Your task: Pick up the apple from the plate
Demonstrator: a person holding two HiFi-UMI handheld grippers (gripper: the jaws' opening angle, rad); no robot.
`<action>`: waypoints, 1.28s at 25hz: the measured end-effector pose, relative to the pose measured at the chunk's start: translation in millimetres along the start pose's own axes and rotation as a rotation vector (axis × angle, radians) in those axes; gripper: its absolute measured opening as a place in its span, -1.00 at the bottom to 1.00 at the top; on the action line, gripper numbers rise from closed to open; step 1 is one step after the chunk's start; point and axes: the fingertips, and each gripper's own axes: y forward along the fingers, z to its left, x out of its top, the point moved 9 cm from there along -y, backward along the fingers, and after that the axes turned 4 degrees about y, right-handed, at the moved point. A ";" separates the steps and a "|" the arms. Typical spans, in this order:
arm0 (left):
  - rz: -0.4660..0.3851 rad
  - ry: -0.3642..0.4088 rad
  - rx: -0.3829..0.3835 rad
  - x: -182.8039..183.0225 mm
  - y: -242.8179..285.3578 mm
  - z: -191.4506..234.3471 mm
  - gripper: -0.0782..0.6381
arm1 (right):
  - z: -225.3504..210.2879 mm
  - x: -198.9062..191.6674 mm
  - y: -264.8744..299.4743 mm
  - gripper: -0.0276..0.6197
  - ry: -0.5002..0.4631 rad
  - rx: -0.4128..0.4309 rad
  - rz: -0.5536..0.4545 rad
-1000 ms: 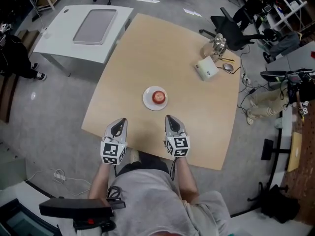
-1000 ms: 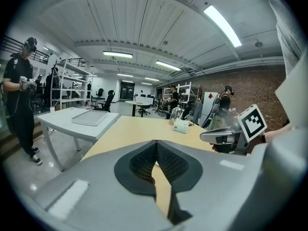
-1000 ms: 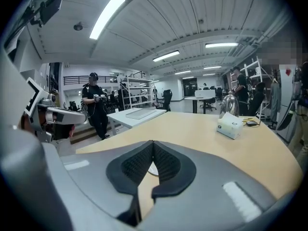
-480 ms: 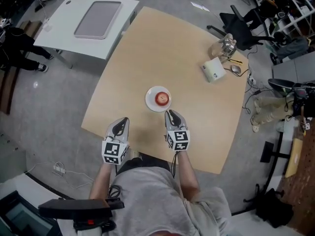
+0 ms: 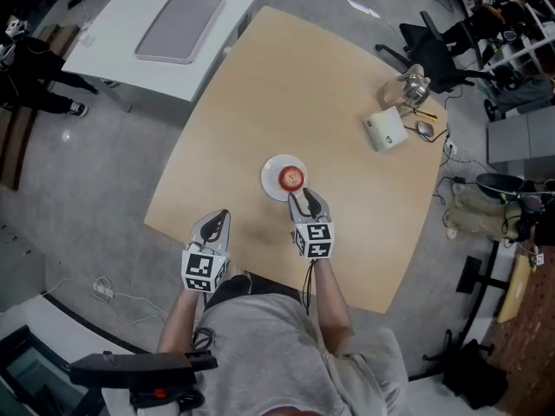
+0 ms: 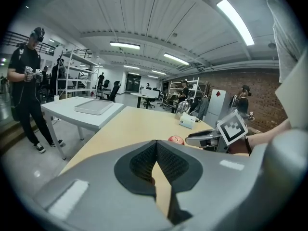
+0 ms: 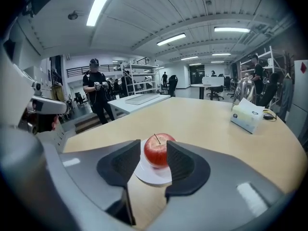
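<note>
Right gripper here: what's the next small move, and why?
Probably ease the right gripper forward until it flanks the apple. Its jaws have just been opening and stand apart; the apple sits on the plate, framed between them, seemingly just beyond the tips.

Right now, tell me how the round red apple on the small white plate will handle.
The round red apple looks smooth and glossy, so it may slip under a light pinch. Being round and loose on the small white plate, a nudge would probably roll it. It looks firm, likely fine to squeeze.
</note>
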 end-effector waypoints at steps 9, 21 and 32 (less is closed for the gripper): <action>0.013 -0.027 0.031 -4.7 2.3 8.7 -0.73 | -4.2 -3.5 21.4 -0.06 -0.021 0.011 0.056; 0.032 -0.052 0.054 -9.7 9.2 17.1 -0.73 | -11.2 -9.3 47.7 0.25 -0.019 0.014 0.105; 0.050 -0.074 0.087 -15.0 6.4 22.5 -0.73 | -12.9 -14.0 65.0 0.33 -0.020 0.013 0.138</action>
